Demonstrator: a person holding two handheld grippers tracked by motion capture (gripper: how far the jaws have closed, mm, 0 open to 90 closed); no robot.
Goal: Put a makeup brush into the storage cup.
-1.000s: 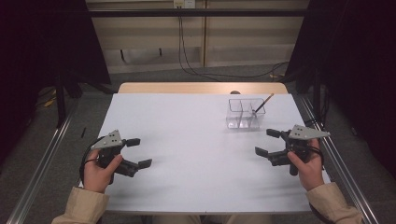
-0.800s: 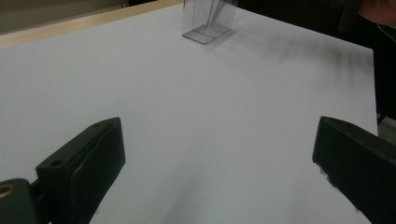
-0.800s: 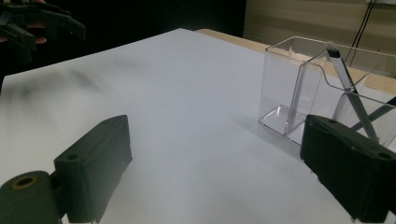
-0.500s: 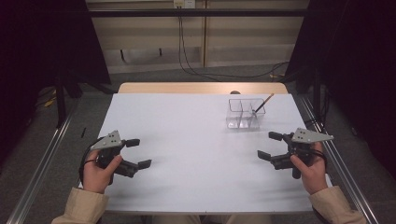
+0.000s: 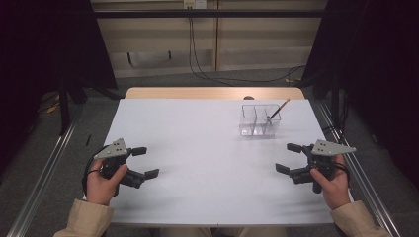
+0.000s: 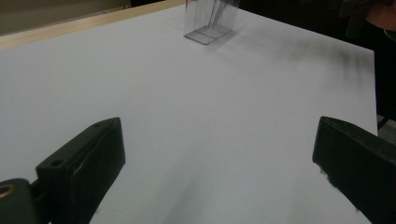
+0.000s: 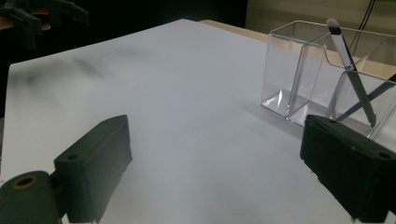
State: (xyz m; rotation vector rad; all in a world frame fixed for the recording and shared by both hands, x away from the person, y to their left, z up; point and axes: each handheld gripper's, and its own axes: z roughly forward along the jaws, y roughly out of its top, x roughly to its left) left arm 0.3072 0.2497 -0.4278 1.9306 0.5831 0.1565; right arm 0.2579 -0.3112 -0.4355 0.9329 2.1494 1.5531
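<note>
A clear plastic organizer (image 5: 254,126) with compartments stands at the back right of the white table (image 5: 197,128). A brush (image 5: 279,109) leans in its right compartment, handle up. My left gripper (image 5: 146,162) rests open near the front left, nothing between its jaws. My right gripper (image 5: 285,157) is open too, near the front right, short of the organizer. In the right gripper view the organizer (image 7: 299,70) and brush (image 7: 348,56) stand just beyond the open gripper (image 7: 215,158). The left gripper view has its open gripper (image 6: 219,163) over bare table, the organizer (image 6: 210,21) far off.
A wooden strip (image 5: 212,93) runs along the table's far edge. Metal rails (image 5: 44,168) flank both sides, with cables on the floor behind. In the right gripper view the other hand and gripper (image 7: 42,14) sit at the far corner.
My right gripper has drifted slightly nearer the front edge and to the right. The left gripper has hardly moved. Both stay open.
</note>
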